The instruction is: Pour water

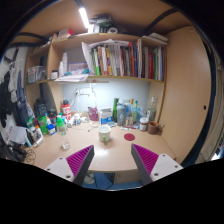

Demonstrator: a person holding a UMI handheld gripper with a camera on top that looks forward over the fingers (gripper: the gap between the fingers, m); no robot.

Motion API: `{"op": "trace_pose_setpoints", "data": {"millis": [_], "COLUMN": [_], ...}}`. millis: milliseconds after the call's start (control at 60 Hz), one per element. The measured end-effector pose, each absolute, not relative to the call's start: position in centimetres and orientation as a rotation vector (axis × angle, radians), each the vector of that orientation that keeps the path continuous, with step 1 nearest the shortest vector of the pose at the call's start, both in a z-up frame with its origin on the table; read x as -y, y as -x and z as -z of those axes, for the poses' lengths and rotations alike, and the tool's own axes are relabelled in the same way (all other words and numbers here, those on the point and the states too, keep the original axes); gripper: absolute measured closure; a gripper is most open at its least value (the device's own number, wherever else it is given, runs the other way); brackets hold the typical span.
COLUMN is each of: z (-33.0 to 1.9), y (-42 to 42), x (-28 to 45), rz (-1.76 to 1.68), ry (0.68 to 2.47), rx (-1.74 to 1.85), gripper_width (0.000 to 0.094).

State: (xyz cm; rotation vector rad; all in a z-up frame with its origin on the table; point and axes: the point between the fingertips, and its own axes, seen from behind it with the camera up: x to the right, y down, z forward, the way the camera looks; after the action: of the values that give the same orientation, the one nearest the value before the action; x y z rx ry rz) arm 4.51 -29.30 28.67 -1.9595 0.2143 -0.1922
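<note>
From the gripper view, the tool (pixel 114 160) hangs open and empty over the near edge of a wooden counter (pixel 112 152), its two purple pads (pixel 78 158) spread wide apart. Well beyond the fingers, a small pale cup (pixel 104 132) stands alone near the middle of the counter. Bottles (pixel 126 113) and jars crowd the back edge and left corner beneath a shelf of books (pixel 122 60).
</note>
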Motion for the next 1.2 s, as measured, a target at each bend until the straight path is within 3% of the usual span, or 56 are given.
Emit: {"op": "trace_pose_setpoints", "data": {"millis": [483, 683, 933, 1200], "z": [-27.4, -21.2, -12.8, -8.8], "y": [0.9, 6.5, 17.0, 21.0], "x": [28.8, 22.6, 9.0, -5.1], "rz": [0.208, 0.085, -0.085, -0.065], "ry": [1.898, 1.9, 1.881, 1.832], "rx": [-0.113, -0.073, 0.036, 0.029], "gripper_width": [0.0106, 0.0104, 0.0106, 0.0114]}}
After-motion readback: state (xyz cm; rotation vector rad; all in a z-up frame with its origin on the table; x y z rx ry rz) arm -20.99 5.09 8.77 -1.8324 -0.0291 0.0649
